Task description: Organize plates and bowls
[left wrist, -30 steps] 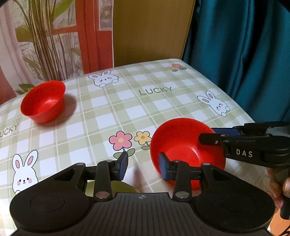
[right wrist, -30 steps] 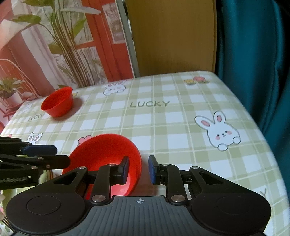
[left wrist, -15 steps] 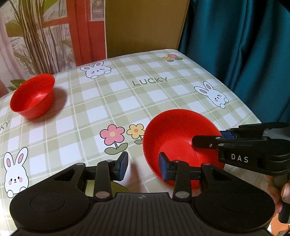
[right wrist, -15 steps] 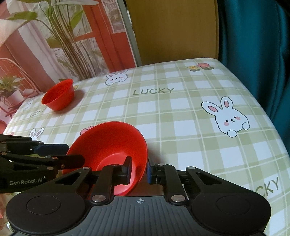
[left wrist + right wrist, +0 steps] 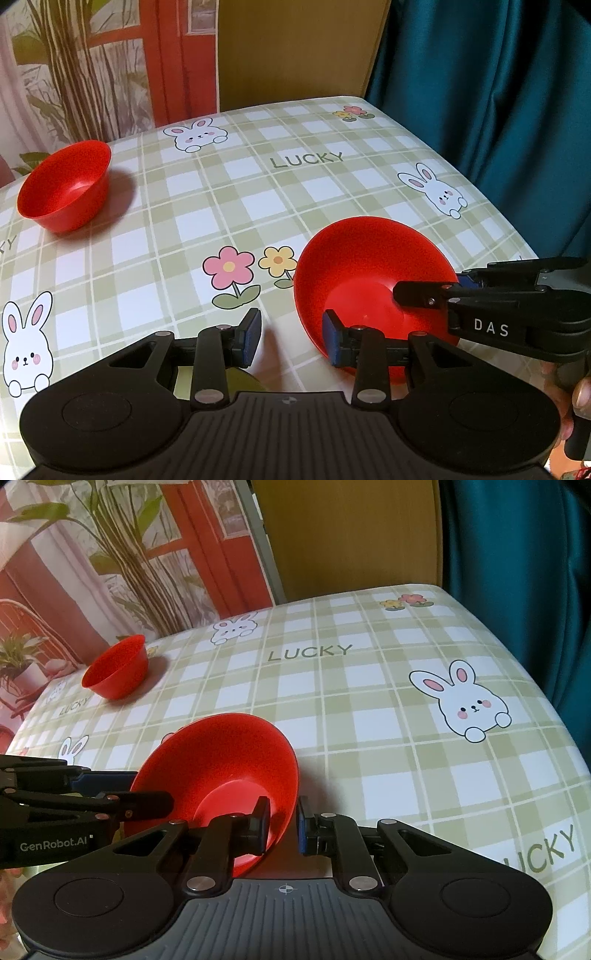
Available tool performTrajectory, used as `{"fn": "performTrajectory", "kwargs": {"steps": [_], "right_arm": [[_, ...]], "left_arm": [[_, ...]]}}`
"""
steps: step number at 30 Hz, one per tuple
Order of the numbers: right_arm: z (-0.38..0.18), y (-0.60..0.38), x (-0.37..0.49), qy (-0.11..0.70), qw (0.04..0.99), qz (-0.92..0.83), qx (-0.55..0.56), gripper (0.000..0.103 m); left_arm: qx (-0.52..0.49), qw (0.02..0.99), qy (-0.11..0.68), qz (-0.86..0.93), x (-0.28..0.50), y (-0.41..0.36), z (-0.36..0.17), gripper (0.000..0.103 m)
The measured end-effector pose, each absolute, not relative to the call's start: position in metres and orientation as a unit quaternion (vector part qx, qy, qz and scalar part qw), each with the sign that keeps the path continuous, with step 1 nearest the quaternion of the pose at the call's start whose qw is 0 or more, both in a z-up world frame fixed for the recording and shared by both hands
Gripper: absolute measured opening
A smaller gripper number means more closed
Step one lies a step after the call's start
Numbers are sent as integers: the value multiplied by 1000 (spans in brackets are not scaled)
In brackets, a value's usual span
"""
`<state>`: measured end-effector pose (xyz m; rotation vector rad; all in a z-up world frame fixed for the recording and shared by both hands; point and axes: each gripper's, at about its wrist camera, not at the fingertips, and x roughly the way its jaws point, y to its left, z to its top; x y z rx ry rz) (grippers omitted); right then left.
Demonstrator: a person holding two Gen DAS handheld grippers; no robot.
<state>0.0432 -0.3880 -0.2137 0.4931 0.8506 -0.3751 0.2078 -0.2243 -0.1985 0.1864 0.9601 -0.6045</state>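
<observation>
A wide red bowl (image 5: pixel 369 273) sits tilted at the near right of the table; it also shows in the right wrist view (image 5: pixel 221 760). My right gripper (image 5: pixel 282 821) is shut on its near rim, one finger inside and one outside. My left gripper (image 5: pixel 291 338) is open and empty just left of this bowl, its right pad by the bowl's wall. A smaller, deeper red bowl (image 5: pixel 64 186) stands at the far left, also in the right wrist view (image 5: pixel 116 672). A green dish (image 5: pixel 240 380) peeks out under my left gripper.
The table (image 5: pixel 229 192) has a green checked cloth with rabbits and flowers. A teal curtain (image 5: pixel 498 92) hangs past its right edge. A wooden panel (image 5: pixel 295 51) and a red-framed plant print stand behind the far edge.
My right gripper has closed on the wide bowl's rim and tipped the bowl up. My left gripper stayed open beside it.
</observation>
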Motion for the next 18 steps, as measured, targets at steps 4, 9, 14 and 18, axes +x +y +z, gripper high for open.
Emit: {"fn": "performTrajectory", "kwargs": {"steps": [4, 9, 14, 18], "right_arm": [[-214, -388, 43, 407, 863, -179, 239, 14], [-216, -387, 43, 409, 861, -177, 247, 15], [-216, -386, 43, 410, 860, -177, 248, 15], [-216, -384, 40, 408, 860, -176, 250, 15]], "left_arm": [[87, 839, 454, -286, 207, -225, -199, 38], [80, 838, 456, -290, 208, -224, -200, 35], [66, 837, 460, -290, 209, -222, -199, 32], [51, 833, 464, -296, 210, -220, -201, 26]]}}
